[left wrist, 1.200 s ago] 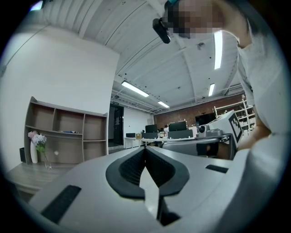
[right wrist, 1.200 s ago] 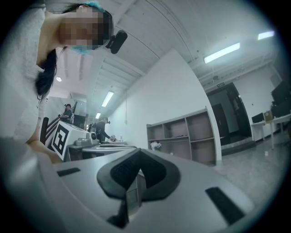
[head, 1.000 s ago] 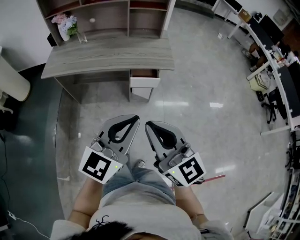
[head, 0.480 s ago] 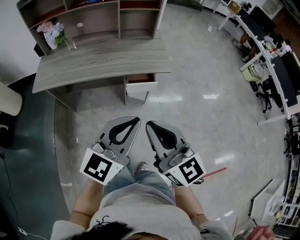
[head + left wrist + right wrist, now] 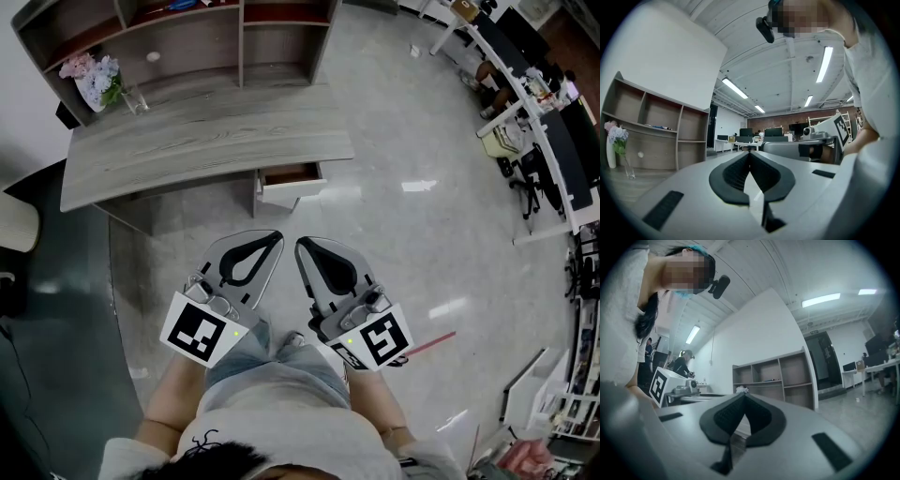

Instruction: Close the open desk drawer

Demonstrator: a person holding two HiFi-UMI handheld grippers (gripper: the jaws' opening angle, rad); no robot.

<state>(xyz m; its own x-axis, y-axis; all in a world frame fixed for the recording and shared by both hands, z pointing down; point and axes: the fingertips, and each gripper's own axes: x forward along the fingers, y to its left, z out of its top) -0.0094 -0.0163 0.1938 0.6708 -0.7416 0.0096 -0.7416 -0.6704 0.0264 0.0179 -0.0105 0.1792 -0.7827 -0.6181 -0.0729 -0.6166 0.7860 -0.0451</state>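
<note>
- The left gripper (image 5: 272, 237) and right gripper (image 5: 302, 246) sit side by side at lower centre of the head view. Each has its jaws pressed together, with nothing between them.
- The open drawer (image 5: 292, 175) juts from the desk (image 5: 206, 131) at upper centre, well apart from both tips.
- Best done, I judge, by stepping closer, setting one tip against the middle of the drawer's white front, and pushing straight in.
</note>
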